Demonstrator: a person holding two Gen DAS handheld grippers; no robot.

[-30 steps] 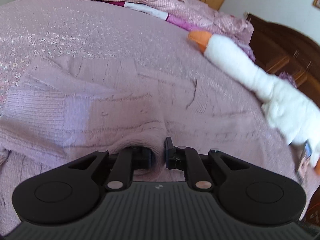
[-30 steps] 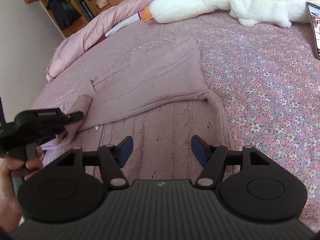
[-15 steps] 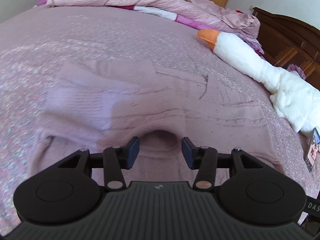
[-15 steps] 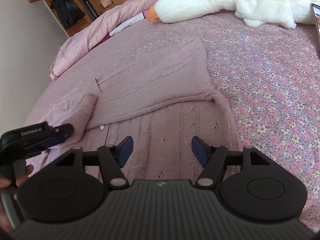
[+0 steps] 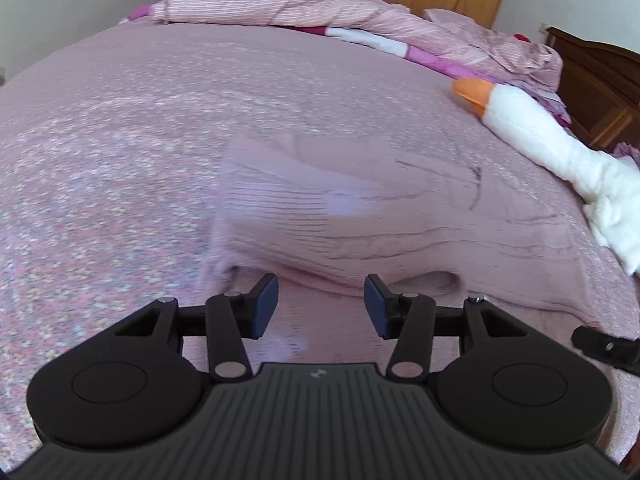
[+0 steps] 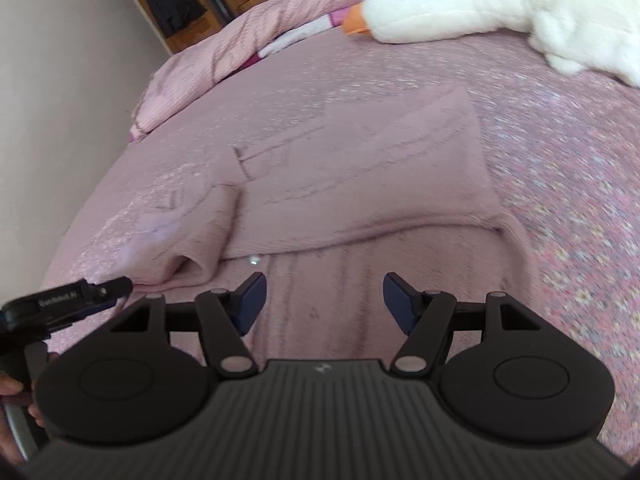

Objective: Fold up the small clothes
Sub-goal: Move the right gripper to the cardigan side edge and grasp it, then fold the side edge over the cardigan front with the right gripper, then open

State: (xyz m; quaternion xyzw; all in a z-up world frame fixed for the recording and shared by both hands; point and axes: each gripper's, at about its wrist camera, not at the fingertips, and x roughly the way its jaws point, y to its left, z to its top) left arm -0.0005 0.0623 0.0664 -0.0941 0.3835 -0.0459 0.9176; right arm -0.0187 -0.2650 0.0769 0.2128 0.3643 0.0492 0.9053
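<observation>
**Both claws released over the folded sweater**

The left gripper (image 5: pixel 321 304) hangs with its jaws spread wide and nothing between them. Just ahead of its fingertips lies the pink knit sweater (image 5: pixel 360 220), spread on the bed (image 5: pixel 100 160), with a sleeve folded across the body; the folded edge forms a raised lip right in front of the left finger. Further ahead and to the right stretches a white plush goose (image 5: pixel 540 136), its orange beak pointing left. A crumpled quilt (image 5: pixel 320 4) lies at the far end of the bed.

The right gripper (image 6: pixel 324 300) is likewise released, jaws apart and empty, hovering over the near part of the sweater (image 6: pixel 360 200). A small button (image 6: pixel 253 259) shows just ahead of its left finger, at the edge of the folded layer. The rolled sleeve end lies ahead to the left, and the left gripper (image 6: pixel 116 288) reaches in beside it, close to the cloth; whether it touches cannot be told. A hand (image 6: pixel 16 392) shows at the left edge.
</observation>
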